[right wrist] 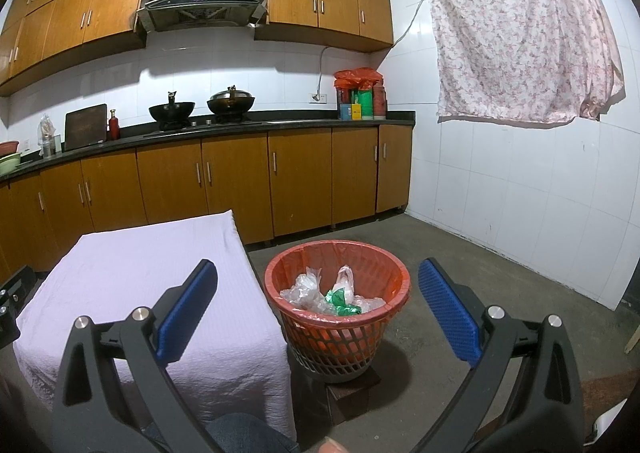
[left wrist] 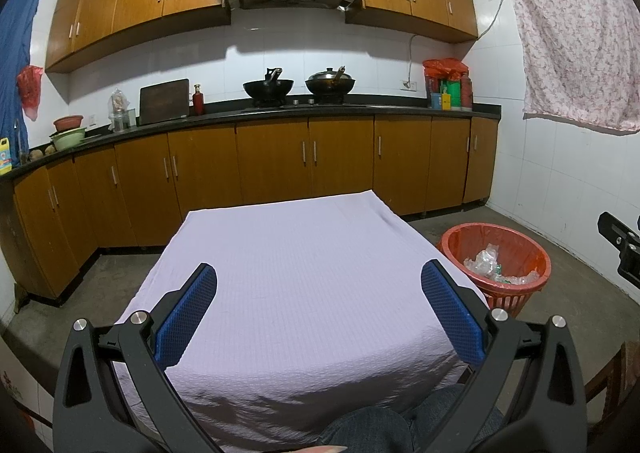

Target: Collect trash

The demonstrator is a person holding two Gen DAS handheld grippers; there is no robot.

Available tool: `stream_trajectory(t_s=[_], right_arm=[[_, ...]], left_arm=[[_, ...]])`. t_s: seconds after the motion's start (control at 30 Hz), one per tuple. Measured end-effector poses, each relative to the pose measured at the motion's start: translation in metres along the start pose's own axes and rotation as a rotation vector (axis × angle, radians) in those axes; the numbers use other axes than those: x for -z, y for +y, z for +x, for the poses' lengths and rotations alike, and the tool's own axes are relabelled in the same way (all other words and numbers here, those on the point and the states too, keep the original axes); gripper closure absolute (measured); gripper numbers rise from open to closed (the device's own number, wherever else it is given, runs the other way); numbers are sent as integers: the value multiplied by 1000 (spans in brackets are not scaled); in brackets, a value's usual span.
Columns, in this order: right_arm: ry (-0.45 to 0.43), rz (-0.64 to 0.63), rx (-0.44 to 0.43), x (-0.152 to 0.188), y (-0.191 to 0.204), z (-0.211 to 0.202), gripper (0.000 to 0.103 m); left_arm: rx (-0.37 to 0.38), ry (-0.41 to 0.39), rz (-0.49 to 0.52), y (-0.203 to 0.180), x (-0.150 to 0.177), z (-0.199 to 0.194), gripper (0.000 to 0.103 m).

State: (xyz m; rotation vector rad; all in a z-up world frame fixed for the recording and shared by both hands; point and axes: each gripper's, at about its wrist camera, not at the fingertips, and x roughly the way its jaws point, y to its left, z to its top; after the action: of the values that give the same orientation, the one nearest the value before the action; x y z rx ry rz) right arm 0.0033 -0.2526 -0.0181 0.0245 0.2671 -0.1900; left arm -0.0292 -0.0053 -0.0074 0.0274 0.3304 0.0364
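A lilac cloth (left wrist: 304,285) covers the counter (right wrist: 132,273). Beside it, a red bin (right wrist: 338,301) holds plastic trash (right wrist: 320,293). Left hand-held gripper (left wrist: 319,283) and right hand-held gripper (right wrist: 318,281) both gape, empty.

Lilac textured cloth (left wrist: 304,285), red-lined basket (right wrist: 394,271) with clear and green wrappers (right wrist: 340,299), blue-padded black tongs (right wrist: 318,279), pink floral curtain (right wrist: 520,33).

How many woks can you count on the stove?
2. One wok, open, black, sits on the left burner; the other wok, with a lid on, sits on the right burner beside it. Nothing seems to hide a third.
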Motion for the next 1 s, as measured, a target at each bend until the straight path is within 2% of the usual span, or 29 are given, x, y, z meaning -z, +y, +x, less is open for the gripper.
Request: stream_trajectory(t_s=[1.0], right_arm=[[2, 3, 0, 0, -2, 1, 4]], left_arm=[[-1, 1, 0, -2, -1, -1, 2]])
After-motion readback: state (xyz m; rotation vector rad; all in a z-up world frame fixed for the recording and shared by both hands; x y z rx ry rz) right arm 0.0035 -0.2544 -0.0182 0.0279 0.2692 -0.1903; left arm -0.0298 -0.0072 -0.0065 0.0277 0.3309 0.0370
